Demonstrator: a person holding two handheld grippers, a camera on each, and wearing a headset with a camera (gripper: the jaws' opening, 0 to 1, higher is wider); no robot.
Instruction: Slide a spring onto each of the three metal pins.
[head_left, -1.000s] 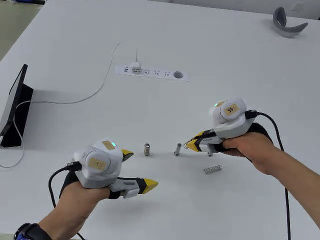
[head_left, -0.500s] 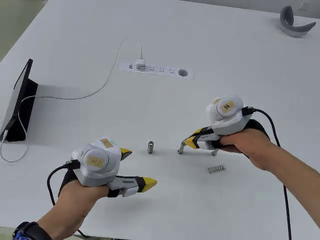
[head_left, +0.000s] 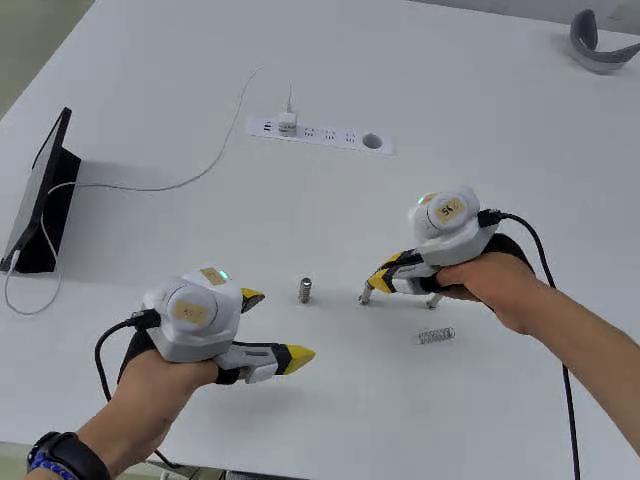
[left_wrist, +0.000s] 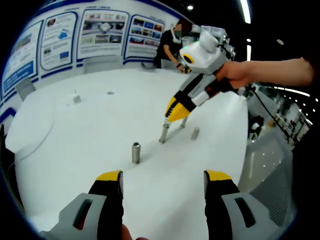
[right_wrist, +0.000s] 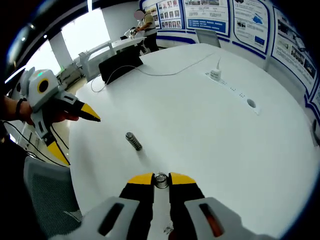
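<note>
Three metal pins upright in a row on the white desk (head_left: 150, 90), well in from its near edge. On the left pin (head_left: 305, 291), a fitted spring (right_wrist: 133, 141), coils plain in the right gripper view. Just under the yellow tips of the right hand-held gripper (head_left: 378, 283), the middle pin (head_left: 365, 297). Behind that gripper's body in the head view, the right pin (left_wrist: 195, 132), looking bare in the left gripper view. Flat on the desk, nearer the person than the right pin and apart from it, a loose spring (head_left: 436, 335).

Reaching in from the right on a nearly straight forearm, the right hand (head_left: 495, 285), wrapped around the gripper's grip. Nose angled down and to the left, jaws pinched narrow on the held spring (right_wrist: 160, 180), seen end-on as a small metal ring between the tips. Right at the top of the middle pin; whether over it or only touching, cannot tell.

Low near the desk's front edge, the left hand (head_left: 150, 385), a dark watch (head_left: 62, 455) on the wrist. In it, the left hand-held gripper (head_left: 275, 326), rolled onto its side and pointing right, towards the pins but apart from them. Jaws wide apart, nothing between.

Farther back, a white power strip (head_left: 320, 135) with one plug and a thin cable; at the left edge, a dark tablet (head_left: 40, 195) propped up.
</note>
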